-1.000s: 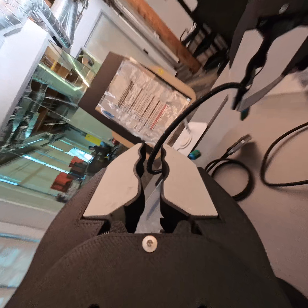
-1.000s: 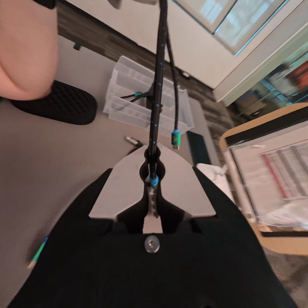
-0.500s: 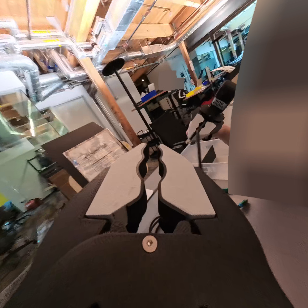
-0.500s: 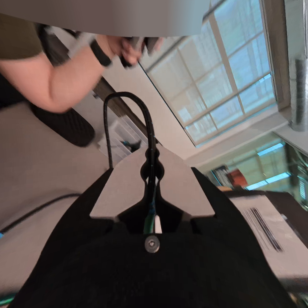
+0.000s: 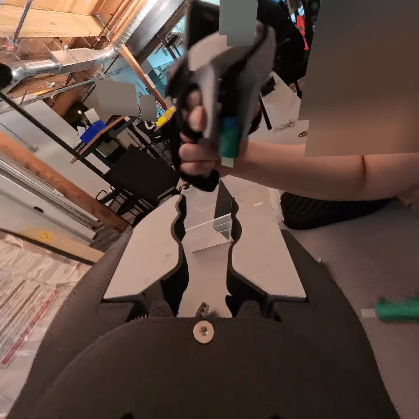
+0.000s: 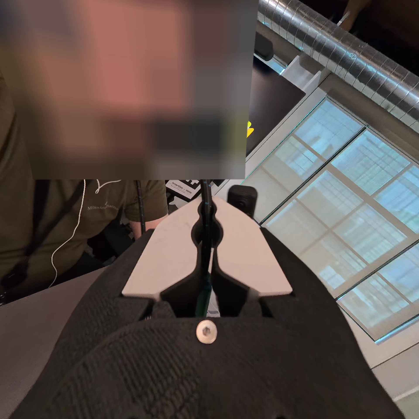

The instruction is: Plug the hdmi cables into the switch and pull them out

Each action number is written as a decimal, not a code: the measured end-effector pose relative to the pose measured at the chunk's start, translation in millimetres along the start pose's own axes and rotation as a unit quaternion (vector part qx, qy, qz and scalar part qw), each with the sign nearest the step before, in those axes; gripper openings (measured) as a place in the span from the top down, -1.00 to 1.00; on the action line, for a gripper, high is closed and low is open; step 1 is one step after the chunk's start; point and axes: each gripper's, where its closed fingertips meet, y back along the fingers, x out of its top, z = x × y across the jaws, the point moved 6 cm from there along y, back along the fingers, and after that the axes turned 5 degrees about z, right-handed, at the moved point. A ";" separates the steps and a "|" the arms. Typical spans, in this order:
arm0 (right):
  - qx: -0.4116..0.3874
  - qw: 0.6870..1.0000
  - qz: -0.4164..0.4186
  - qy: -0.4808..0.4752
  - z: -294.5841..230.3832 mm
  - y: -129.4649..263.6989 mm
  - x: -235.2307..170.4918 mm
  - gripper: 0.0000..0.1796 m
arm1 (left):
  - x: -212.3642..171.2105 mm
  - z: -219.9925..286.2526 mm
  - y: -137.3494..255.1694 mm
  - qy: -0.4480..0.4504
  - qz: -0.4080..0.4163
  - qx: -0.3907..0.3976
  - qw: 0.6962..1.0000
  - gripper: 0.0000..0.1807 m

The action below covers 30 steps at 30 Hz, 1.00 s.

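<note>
My left gripper (image 5: 207,204) is open and empty above the grey table (image 5: 362,260). My right gripper (image 6: 206,201) is shut on a black braided cable (image 6: 205,192) with blue flecks. The cable leaves past its fingertips, and its green plug (image 6: 204,297) sits behind the pads. In the left wrist view a hand (image 5: 195,156) holds that gripper raised in front of me. The same green plug (image 5: 229,140), with a metal tip, sticks out below its grey fingers (image 5: 204,90). No switch is in view.
A clear plastic box (image 5: 210,235) stands on the table just beyond my left fingertips. Another green plug (image 5: 396,309) lies on the table at the right. A person in an olive shirt (image 6: 68,226) and a forearm (image 5: 317,172) are close. A black camera (image 6: 242,199) stands beyond my right fingertips.
My left gripper had a black cable between its fingers; now it is open wide and the cable is gone. Both views have swung. My right gripper stays shut on the braided cable.
</note>
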 end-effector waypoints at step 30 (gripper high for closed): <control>-0.225 0.963 -0.148 -0.013 45.6 31.2 -31.8 0.93 | -8.8 -32.2 5.8 -0.336 -0.139 0.279 0.889 0.96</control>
